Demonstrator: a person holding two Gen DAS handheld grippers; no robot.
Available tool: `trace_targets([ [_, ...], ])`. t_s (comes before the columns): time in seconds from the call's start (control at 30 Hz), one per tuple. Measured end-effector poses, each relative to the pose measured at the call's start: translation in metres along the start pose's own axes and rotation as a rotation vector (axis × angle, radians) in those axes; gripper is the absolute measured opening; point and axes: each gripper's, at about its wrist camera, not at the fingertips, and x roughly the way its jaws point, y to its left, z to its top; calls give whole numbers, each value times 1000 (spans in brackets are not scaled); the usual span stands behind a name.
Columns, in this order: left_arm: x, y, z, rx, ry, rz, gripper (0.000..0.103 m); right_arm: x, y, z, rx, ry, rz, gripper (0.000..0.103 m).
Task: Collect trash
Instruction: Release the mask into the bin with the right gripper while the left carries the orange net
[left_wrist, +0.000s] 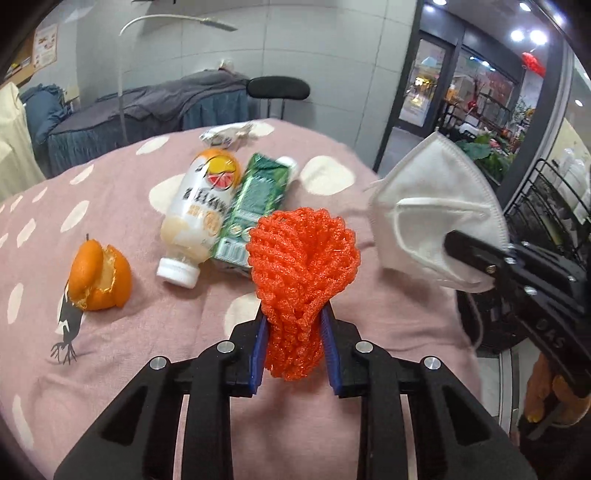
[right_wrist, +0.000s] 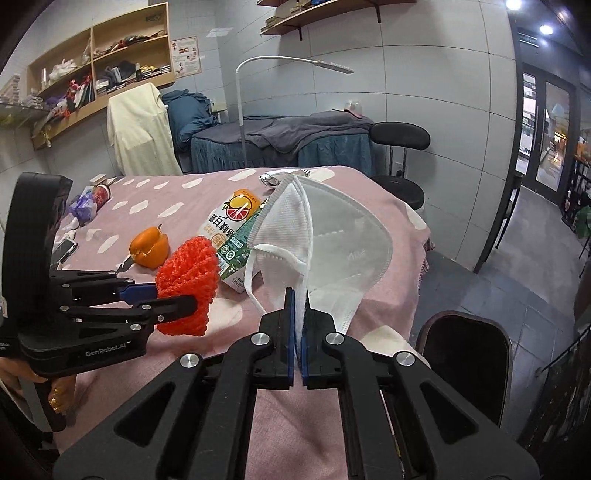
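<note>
A foam net (left_wrist: 303, 273) and mask (right_wrist: 332, 243) are clamped in the left (left_wrist: 295, 332) and right hand-held gripper (right_wrist: 298, 325); 3 items are left on the table (left_wrist: 129, 332).

Pale grey tiled walls (right_wrist: 424, 92) are enclosing the room. On the left, wooden shelves (right_wrist: 96, 55) are holding clutter, and a higher shelf (right_wrist: 321, 11) is running along the top. A poster (right_wrist: 185, 55) is hanging beside the shelves. A massage bed (right_wrist: 280, 144) under dark blue and grey covers is standing against the far wall, with a white arched floor lamp (right_wrist: 258, 74) bending over it and a cream cloth (right_wrist: 140, 129) draping over something nearby. A black stool (right_wrist: 400, 136) is sitting beside the bed. Grey floor tiles (right_wrist: 498, 288) are stretching toward dark-framed glass doors (right_wrist: 546, 136). Ceiling spotlights (left_wrist: 532, 35) are glowing, and plants (left_wrist: 484, 147) are showing beyond the glass.
</note>
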Motion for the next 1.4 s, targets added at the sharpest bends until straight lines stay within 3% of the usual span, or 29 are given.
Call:
trace_targets([
  [0.3, -10, -54, 7, 94, -82, -104, 26, -26, -38, -12, 114, -42, -82, 3],
  [0.63, 11, -101, 11, 178, -48, -187, 26, -36, -94, -42, 238, -21, -198, 3],
  [1.3, 32, -146, 11, 266, 4, -240, 26, 48, -197, -135, 501, 249, -367, 3],
  [1.37, 34, -147, 10, 271, 9, -239, 26, 58, -206, -143, 543, 280, -355, 8],
  [1.4, 35, -148, 9, 273, 11, -239, 26, 63, -207, -145, 558, 296, -356, 18],
])
